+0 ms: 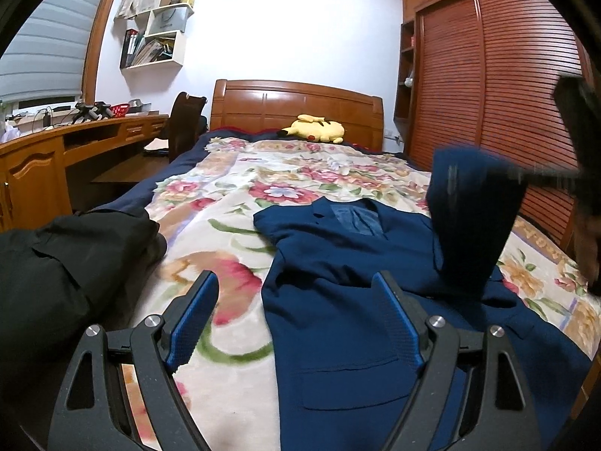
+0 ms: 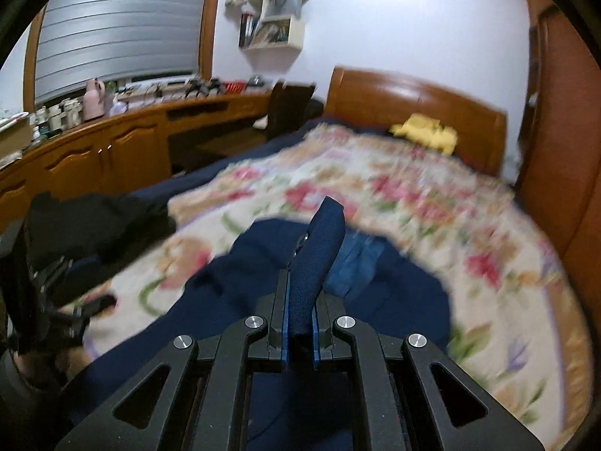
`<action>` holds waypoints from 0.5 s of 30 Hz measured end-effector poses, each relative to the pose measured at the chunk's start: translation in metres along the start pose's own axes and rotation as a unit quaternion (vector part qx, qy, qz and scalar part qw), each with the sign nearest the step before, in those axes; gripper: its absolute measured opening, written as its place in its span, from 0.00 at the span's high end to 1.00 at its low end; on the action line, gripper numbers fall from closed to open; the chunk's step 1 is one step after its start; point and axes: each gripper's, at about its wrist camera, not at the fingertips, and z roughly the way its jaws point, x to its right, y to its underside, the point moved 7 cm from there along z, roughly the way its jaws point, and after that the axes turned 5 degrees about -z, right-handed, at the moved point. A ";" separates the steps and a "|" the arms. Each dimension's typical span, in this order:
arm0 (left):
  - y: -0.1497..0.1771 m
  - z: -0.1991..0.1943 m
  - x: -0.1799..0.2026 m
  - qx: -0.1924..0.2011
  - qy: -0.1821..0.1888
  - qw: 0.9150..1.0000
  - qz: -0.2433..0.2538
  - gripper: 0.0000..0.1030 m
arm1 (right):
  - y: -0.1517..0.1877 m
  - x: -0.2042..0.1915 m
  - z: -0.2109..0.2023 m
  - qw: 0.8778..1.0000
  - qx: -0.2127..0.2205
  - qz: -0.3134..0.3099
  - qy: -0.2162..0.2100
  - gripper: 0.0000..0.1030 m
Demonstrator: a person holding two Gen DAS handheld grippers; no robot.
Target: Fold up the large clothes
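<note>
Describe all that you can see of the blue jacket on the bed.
The blue jacket is dark navy woven cloth with lapels, a paler blue lining at the collar and a front pocket. It lies front up on the floral blanket. The right gripper, shut, holds one sleeve raised above it.

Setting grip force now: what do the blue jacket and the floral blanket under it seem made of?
Blue jacket: seemingly woven suit cloth, matte, with a fine grainy weave where the right gripper pinches it. Floral blanket: probably plush fleece, its surface soft and fuzzy.
</note>
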 end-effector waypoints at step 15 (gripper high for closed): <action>0.007 0.005 0.011 -0.012 0.008 1.000 0.017 0.18 | 0.046 -0.003 0.003 0.994 -0.069 0.036 -0.081 0.47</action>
